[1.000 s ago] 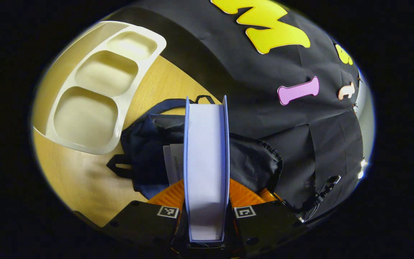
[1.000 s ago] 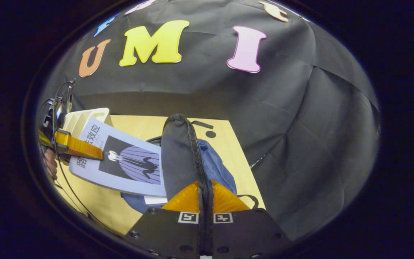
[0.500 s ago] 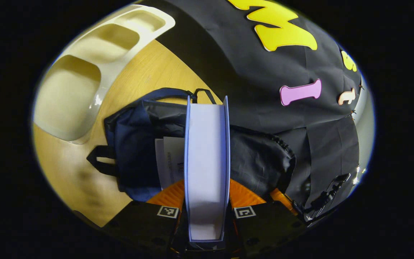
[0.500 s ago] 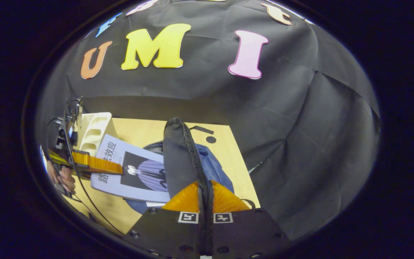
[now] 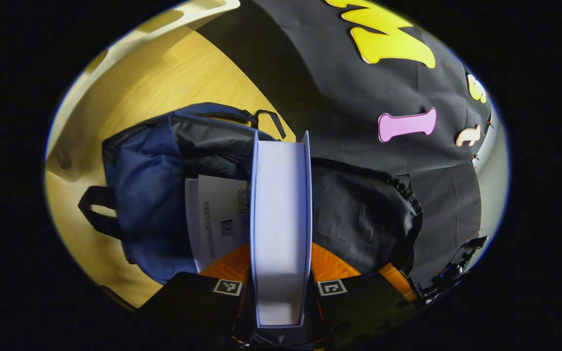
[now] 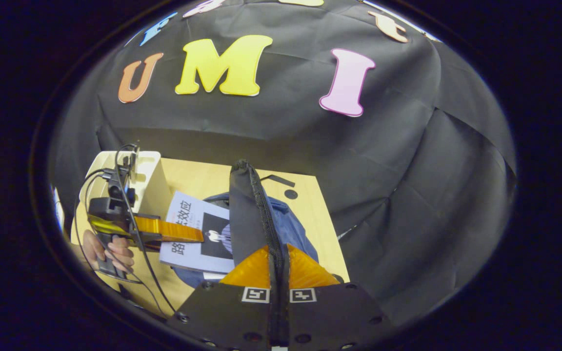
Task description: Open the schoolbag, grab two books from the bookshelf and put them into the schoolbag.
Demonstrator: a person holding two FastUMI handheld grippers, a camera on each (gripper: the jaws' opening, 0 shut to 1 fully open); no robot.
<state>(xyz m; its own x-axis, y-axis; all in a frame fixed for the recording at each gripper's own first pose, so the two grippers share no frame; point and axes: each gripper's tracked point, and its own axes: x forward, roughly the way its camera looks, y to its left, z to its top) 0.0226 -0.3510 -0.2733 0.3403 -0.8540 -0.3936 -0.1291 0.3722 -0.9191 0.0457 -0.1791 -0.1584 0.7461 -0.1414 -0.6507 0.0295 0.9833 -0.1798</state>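
My left gripper [image 5: 281, 248] is shut on a pale blue book [image 5: 281, 195], seen edge-on with its white pages up. The book's far end reaches into the mouth of the navy schoolbag [image 5: 144, 195], which lies on the wooden table. A second book [image 5: 217, 214] lies inside the bag, its white cover showing. My right gripper [image 6: 279, 253] is shut on the bag's black zippered flap [image 6: 247, 209] and holds it up. In the right gripper view the left gripper [image 6: 164, 231] grips the book [image 6: 188, 229] by its cover, beside the lifted flap.
A white bookshelf rack [image 6: 147, 178] stands at the table's far left, behind the left gripper. A hand [image 6: 112, 248] holds that gripper, with cables trailing from it. Bare table [image 6: 305, 204] runs right of the bag up to the black cloth wall.
The left gripper has carried the book away from the rack and closer to the bag, its end now in the opening. The right gripper keeps the flap raised.
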